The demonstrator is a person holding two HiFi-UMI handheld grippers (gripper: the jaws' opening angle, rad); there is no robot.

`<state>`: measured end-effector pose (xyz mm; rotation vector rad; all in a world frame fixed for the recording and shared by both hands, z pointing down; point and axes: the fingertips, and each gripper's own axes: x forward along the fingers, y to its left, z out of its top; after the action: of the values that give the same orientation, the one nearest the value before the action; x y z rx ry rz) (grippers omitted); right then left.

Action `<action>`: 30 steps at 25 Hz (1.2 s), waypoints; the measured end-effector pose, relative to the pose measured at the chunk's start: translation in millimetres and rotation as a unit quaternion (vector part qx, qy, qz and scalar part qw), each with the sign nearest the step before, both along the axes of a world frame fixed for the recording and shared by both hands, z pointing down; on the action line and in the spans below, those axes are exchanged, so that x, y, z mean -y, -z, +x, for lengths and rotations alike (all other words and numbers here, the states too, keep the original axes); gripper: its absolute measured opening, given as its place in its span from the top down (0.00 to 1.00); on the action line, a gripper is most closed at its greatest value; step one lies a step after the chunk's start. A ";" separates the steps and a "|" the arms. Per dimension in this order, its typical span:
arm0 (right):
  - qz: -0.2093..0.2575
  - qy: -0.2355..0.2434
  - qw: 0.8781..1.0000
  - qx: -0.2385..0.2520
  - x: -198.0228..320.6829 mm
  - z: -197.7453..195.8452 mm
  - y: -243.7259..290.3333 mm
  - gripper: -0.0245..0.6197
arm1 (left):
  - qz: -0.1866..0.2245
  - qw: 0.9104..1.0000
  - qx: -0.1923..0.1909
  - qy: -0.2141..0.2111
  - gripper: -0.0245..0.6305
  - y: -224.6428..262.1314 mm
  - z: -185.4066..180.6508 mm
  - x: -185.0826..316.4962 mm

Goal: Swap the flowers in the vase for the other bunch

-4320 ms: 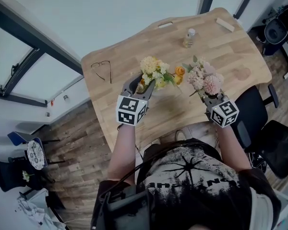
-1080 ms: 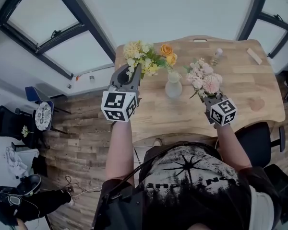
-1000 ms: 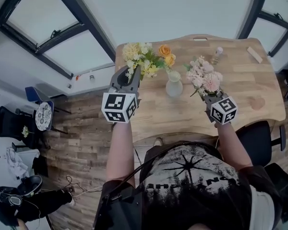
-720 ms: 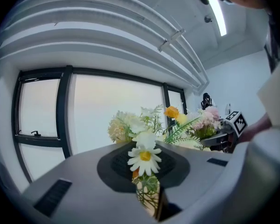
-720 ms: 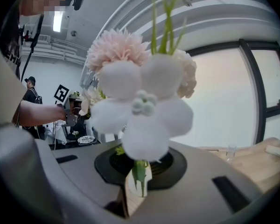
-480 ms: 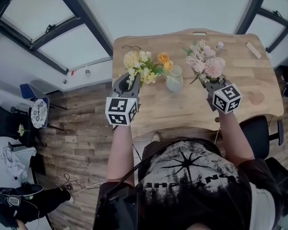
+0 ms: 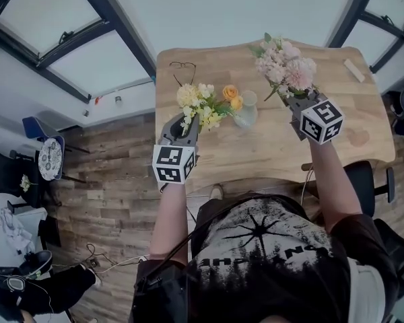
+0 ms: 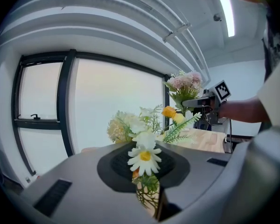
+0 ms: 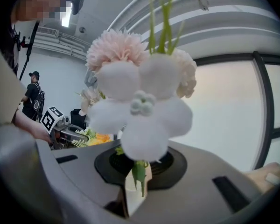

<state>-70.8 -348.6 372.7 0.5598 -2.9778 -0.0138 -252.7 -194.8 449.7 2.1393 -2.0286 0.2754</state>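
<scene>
Wooden table (image 7: pixel 269 153) fills the middle of the head view, with the pale vase (image 7: pixel 246 113) upright on it near the centre. You hold one bunch in each gripper, one on either side of the vase.

Your left gripper (image 7: pixel 182 122) sits left of the vase and nearer to you. Its jaws are clamped on the stems of the yellow bunch (image 7: pixel 200 103), as the left gripper view shows, with a white daisy standing just above the pads. The bunch fans out toward the vase, and its orange bloom lies just beside the vase's mouth. Whether it touches the glass cannot be told.

Your right gripper (image 7: pixel 293 103) is right of the vase. It is clenched on the green stems of the pink bunch (image 7: pixel 284 66), which the right gripper view shows pinched between the two jaws. The pink heads rise beyond the vase and to its right. Seen from the left gripper view, they are held clear of the table top.

Glasses (image 7: pixel 182 67) lie on the wood well to the left of the vase, toward the far edge. A small wooden block (image 7: pixel 353 70) rests well to the right of the vase, near the far corner.
</scene>
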 end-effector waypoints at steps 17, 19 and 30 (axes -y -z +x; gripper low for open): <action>-0.024 0.052 0.998 -0.005 -4.6 -59.8 -15.8 0.88 | -0.020 0.999 -0.031 -0.003 0.86 -23.8 -1.3 -7.1; -0.028 0.054 0.998 -0.001 -8.1 -61.9 -30.0 0.88 | -0.023 0.999 -0.038 -0.003 0.86 -25.0 -0.8 -8.8; -0.032 0.056 0.998 0.011 -17.2 -57.2 -87.7 0.88 | -0.036 0.998 -0.053 -0.004 0.86 -41.9 -1.4 -9.6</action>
<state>-128.0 -331.5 460.4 0.3889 -3.0144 0.0792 -254.1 -185.2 491.7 2.0732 -1.9238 0.2267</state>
